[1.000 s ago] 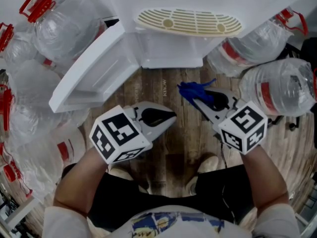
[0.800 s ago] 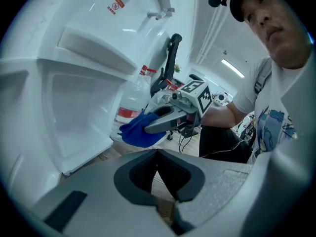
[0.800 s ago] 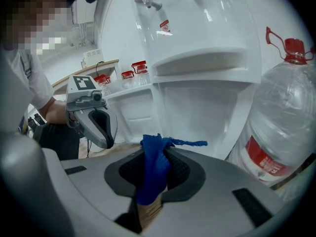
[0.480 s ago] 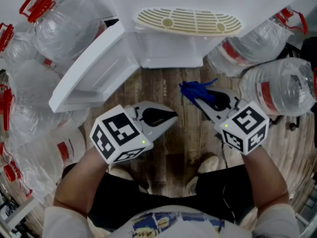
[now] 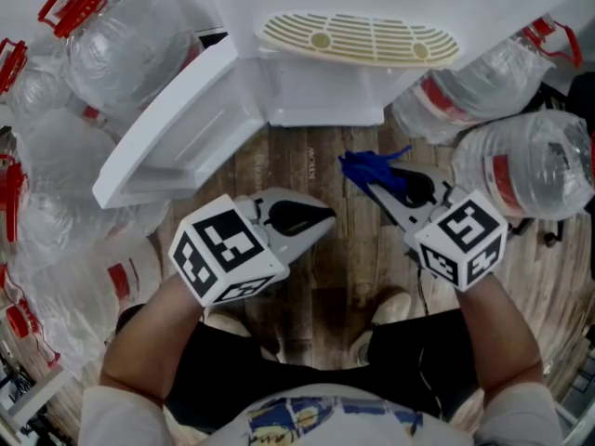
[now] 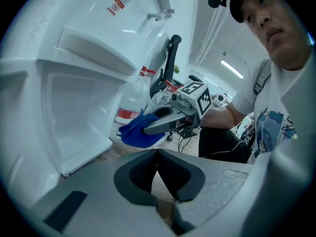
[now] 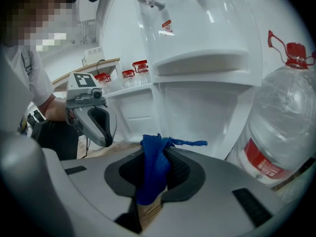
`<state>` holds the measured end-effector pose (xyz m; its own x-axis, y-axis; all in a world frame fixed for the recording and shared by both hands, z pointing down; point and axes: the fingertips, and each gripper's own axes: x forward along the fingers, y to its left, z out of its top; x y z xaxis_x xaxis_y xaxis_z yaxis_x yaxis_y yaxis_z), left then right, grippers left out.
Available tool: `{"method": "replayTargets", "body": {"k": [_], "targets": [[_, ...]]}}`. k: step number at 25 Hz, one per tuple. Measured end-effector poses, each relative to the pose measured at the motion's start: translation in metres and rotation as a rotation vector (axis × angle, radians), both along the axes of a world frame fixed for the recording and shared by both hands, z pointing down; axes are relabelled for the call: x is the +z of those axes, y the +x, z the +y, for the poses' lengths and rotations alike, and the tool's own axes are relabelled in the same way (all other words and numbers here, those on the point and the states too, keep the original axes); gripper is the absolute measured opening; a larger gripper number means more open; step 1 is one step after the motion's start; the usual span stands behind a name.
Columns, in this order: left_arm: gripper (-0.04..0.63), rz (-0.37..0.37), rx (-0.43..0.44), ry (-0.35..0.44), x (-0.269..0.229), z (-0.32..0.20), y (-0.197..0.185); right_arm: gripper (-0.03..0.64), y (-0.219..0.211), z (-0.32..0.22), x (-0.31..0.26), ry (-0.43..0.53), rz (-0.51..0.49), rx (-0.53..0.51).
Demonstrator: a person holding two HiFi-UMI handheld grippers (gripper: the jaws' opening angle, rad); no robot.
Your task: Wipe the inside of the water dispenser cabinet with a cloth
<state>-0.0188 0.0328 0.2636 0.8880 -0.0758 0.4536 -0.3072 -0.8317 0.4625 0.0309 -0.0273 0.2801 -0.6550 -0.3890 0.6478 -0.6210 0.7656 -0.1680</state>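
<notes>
The left hand-held gripper [image 5: 316, 223] is pinched shut with nothing in it, over the wooden floor [image 5: 325, 268]. Beside it, the right hand-held gripper [image 5: 364, 182] is squeezed tight on a blue cloth [image 5: 370, 165], which sticks out past its tips. Just ahead is the white water dispenser cabinet [image 5: 321, 96], its door [image 5: 177, 133] swung open to the left. Big water bottles [image 5: 525, 161] stand on both sides.

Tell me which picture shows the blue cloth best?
The right gripper view: the blue cloth fills the middle, pinched in the right tongs. The head view shows a small bunch from above; the left gripper view, its side.
</notes>
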Motion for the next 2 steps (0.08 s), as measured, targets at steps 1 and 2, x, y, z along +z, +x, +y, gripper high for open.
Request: {"method": "replayTargets", "body": {"k": [1,2], "targets": [[-0.003,0.0,-0.001,0.001,-0.0002,-0.0004,0.0001,0.071,0.0,-0.0002,0.0001,0.001,0.001,-0.001],[-0.003,0.001,-0.002,0.001,-0.0004,-0.0008,0.0002,0.071,0.0001,-0.0005,0.0003,0.002,0.002,-0.002]]}}
